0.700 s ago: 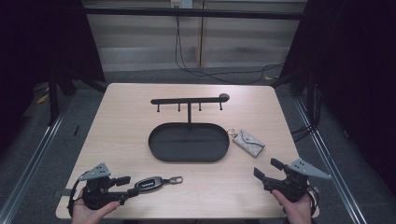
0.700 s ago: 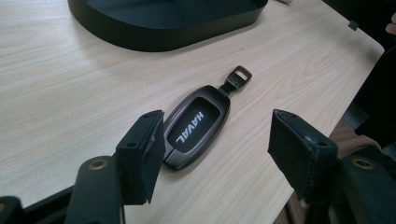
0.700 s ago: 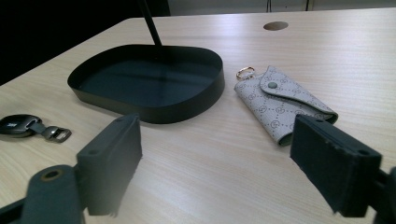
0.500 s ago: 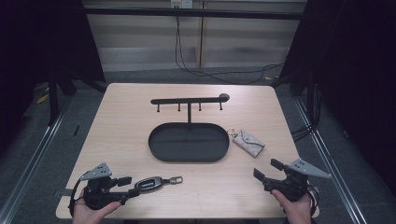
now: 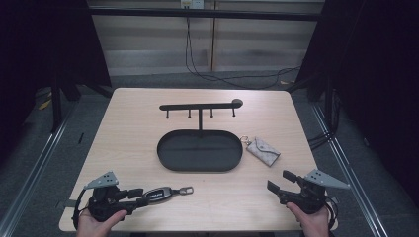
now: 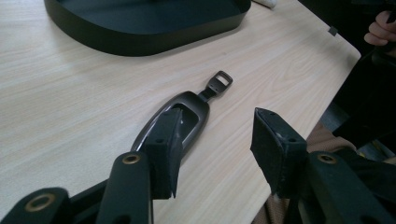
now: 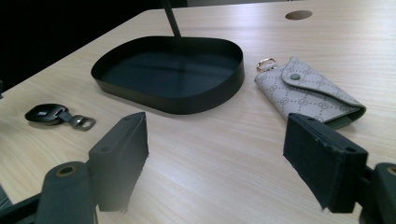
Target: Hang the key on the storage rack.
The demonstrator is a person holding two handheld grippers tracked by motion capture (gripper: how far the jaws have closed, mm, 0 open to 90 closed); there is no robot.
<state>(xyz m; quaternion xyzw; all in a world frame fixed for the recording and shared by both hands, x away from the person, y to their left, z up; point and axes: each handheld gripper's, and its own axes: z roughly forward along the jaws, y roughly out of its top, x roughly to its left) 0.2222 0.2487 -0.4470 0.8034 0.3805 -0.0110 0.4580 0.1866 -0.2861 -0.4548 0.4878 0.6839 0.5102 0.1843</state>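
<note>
Reaching for the key fob (image 5: 159, 193) is the step in hand: it lies on the table (image 5: 123, 148) at about seven o'clock from the tray (image 5: 199, 150). The left gripper (image 6: 217, 149) stands partly open, one pad over the fob's near end, gripping nothing. The right gripper (image 5: 280, 181) waits open and empty at five o'clock, the key pouch (image 7: 310, 91) ahead. Next, I judge, the jaws must straddle the fob and close.

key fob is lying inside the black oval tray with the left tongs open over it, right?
Not quite. The key fob lies on the bare table, outside the black oval tray, as the high view and the left gripper view show. The left tongs are open over it.
</note>
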